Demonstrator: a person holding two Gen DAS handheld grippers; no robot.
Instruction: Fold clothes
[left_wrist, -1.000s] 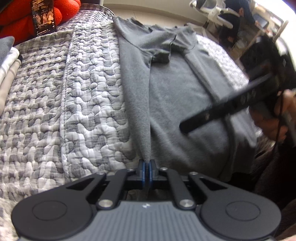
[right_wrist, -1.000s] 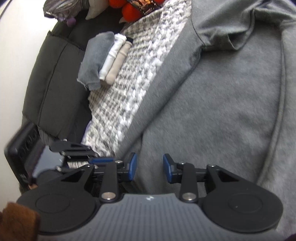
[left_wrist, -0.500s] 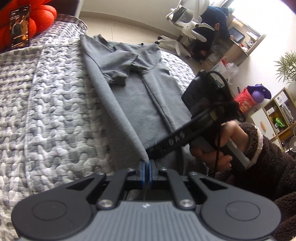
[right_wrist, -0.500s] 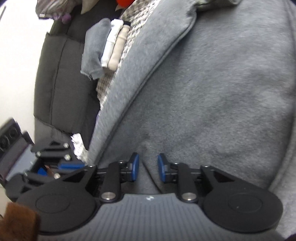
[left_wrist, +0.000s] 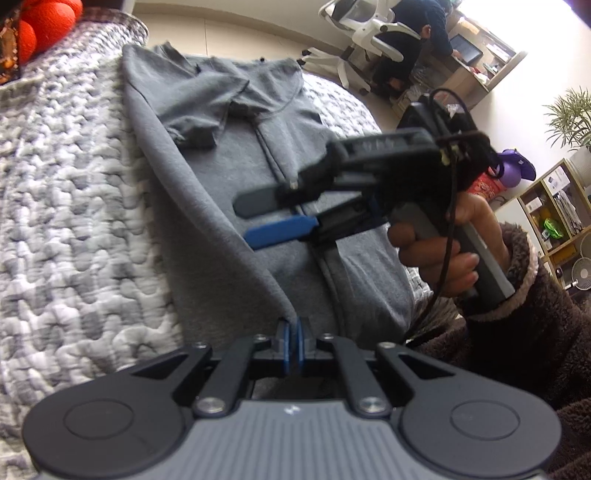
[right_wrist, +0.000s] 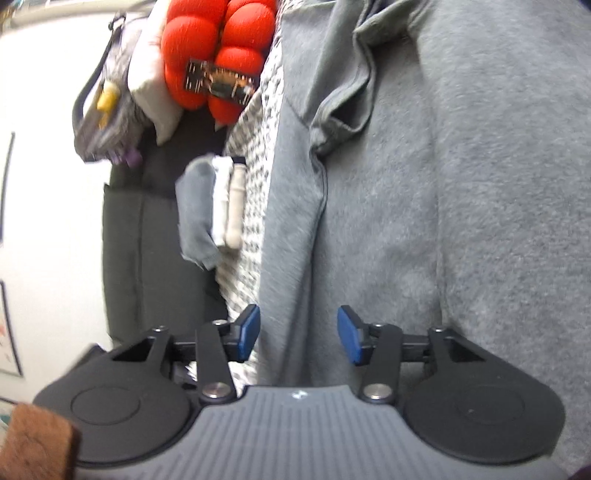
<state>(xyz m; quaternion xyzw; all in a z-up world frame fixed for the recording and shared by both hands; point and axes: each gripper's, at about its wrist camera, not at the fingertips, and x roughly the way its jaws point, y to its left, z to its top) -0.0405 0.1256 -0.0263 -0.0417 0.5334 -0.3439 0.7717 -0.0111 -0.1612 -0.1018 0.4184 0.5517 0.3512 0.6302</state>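
A grey t-shirt (left_wrist: 229, 192) lies lengthwise on a grey-and-white quilt (left_wrist: 66, 206), its left side folded inward and a sleeve lying across the chest. My left gripper (left_wrist: 291, 341) is shut on the shirt's hem corner at the near end of that fold, lifting it off the quilt. My right gripper (left_wrist: 275, 218), held in a hand with a brown fleece sleeve, hovers open over the middle of the shirt. In the right wrist view the right gripper (right_wrist: 298, 334) stands open above the shirt (right_wrist: 461, 221), its fingers straddling the folded left edge without touching it.
Folded clothes (right_wrist: 218, 206) are stacked on the quilt's far side by a dark sofa back (right_wrist: 140, 240). A red knobbly cushion (right_wrist: 218, 48) lies beyond them. A person sits at an office chair (left_wrist: 369, 26) in the background; shelves (left_wrist: 554, 214) stand at right.
My right gripper has risen off the shirt, opened wider and swung toward the collar end. The left gripper has stayed shut on the hem corner and lifted it slightly.
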